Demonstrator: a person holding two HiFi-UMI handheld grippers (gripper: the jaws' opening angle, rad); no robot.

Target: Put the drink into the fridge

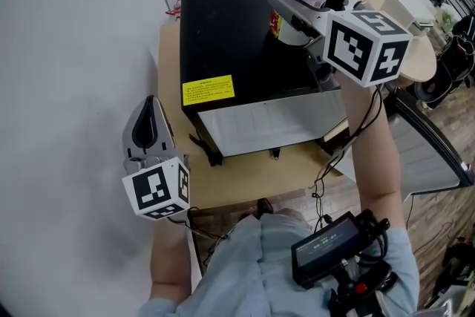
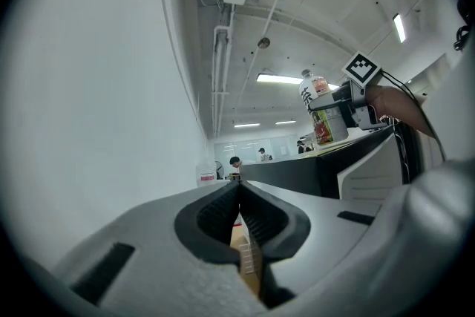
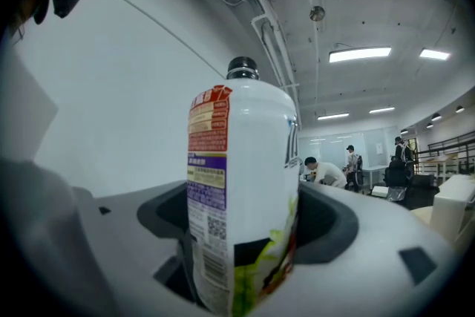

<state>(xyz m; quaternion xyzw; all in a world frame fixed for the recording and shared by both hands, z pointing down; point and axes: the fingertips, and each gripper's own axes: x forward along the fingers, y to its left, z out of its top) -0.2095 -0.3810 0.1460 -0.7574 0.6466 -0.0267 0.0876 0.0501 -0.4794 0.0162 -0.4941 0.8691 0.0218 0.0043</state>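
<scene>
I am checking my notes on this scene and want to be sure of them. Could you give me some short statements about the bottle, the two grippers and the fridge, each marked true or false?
1. The bottle stands between the fingers of the right gripper. True.
2. The left gripper holds a second bottle. False: its fingers are together with nothing between them.
3. A yellow sticker is on the black top of the fridge. True.
4. The fridge stands on the floor. False: it stands on a wooden table.
5. The bottle lies on its side. False: it is upright, cap on top.
</scene>
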